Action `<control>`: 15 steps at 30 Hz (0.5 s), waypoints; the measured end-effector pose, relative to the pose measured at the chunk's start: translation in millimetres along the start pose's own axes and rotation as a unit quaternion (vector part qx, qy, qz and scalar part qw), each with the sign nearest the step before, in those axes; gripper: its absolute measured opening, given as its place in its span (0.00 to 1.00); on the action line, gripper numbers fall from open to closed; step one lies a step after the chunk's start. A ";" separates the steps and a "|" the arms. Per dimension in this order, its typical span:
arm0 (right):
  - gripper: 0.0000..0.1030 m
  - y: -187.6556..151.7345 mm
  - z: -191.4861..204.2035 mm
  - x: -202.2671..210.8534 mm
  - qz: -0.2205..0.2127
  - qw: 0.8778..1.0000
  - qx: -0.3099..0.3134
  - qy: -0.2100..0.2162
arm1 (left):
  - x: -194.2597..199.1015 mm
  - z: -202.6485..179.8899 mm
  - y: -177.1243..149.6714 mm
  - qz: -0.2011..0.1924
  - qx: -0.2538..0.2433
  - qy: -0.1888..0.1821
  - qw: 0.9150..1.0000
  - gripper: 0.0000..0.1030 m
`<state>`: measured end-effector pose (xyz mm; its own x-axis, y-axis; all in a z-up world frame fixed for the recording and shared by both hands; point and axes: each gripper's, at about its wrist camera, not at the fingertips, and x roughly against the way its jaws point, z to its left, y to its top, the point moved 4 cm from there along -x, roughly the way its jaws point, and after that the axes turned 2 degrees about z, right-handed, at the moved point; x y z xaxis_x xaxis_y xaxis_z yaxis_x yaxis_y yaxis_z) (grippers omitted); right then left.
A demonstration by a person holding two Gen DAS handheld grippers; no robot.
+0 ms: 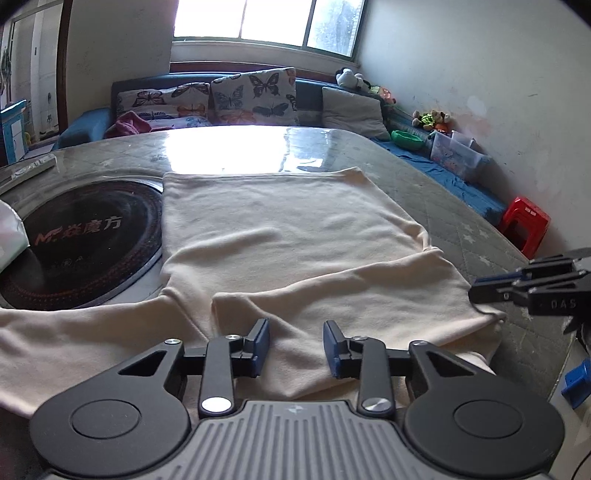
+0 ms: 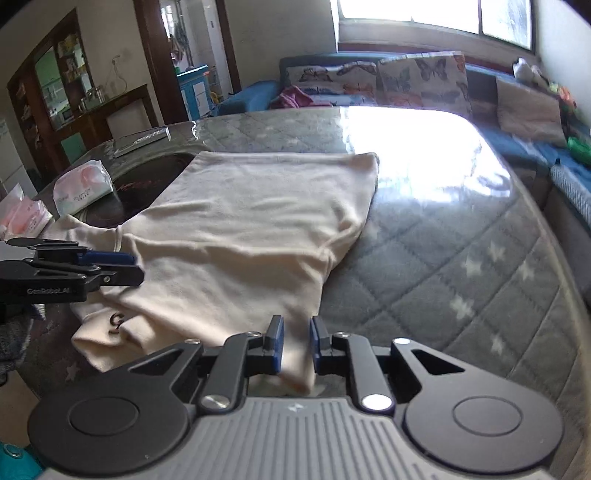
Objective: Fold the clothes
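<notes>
1. A cream knit shirt point(image 1: 288, 236) lies flat on the quilted, star-patterned grey table point(image 2: 461, 266), its soft fabric rumpled toward the near edge.
2. The left gripper point(image 1: 295, 345) hovers over the shirt's near hem, blue-padded jaws spread, pinching nothing.
3. The right gripper point(image 2: 296, 341) pinches a folded ridge of the shirt at the near edge.
4. A round black glossy hotplate point(image 1: 88, 243) sits beside the shirt's left edge.

Bright window point(image 1: 258, 22) blowing out the back wall, glare all over the glossy quilted table point(image 2: 461, 266); blue sofa point(image 1: 310, 96) behind with butterfly cushions point(image 1: 255, 96); red stool point(image 1: 524, 225) by the scuffed white wall point(image 1: 480, 74); dark wooden cabinet point(image 2: 48, 85) on the left.
</notes>
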<state>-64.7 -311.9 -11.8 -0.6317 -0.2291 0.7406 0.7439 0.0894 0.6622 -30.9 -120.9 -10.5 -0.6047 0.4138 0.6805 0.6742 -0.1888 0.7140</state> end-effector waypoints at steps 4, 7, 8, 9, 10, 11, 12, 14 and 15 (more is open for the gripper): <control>0.14 18.1 1.2 -10.7 -0.018 1.000 0.014 0.001 | 5.3 8.8 -0.7 0.001 0.011 0.012 1.000 0.32; 0.14 24.9 -0.7 -27.8 -0.015 1.000 0.014 -0.001 | 10.1 10.4 1.8 -0.001 0.017 0.022 1.000 0.32; 0.14 25.5 -1.9 -32.2 -0.014 1.000 0.014 -0.005 | 11.7 10.5 2.9 -0.003 0.018 0.026 0.999 0.32; 0.14 25.8 -2.8 -35.0 -0.013 1.000 0.014 -0.006 | 13.3 9.6 4.7 -0.007 0.018 0.027 0.999 0.32; 0.14 25.8 -3.6 -36.0 -0.013 1.000 0.012 -0.006 | 14.8 8.6 6.5 -0.010 0.017 0.027 0.999 0.31; 0.14 25.9 -4.3 -37.0 -0.013 1.000 0.011 -0.005 | 14.6 7.3 8.7 -0.012 0.018 0.022 1.000 0.31; 0.14 26.1 -4.6 -37.3 -0.013 1.000 0.011 -0.005 | 11.2 6.3 10.3 -0.011 0.017 0.020 1.000 0.31; 0.14 26.8 -3.2 -36.9 -0.016 1.000 0.015 -0.010 | 4.3 4.3 13.4 -0.009 0.015 0.016 1.000 0.31; 0.15 27.1 -2.6 -37.1 -0.018 1.000 0.017 -0.012 | 0.7 3.4 14.9 -0.008 0.015 0.014 1.000 0.31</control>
<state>-20.6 -303.5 -21.7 -0.6629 -0.2086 0.7190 0.7138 0.1137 0.6911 -19.8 -120.4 0.1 -0.6265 0.3915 0.6740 0.6764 -0.1565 0.7197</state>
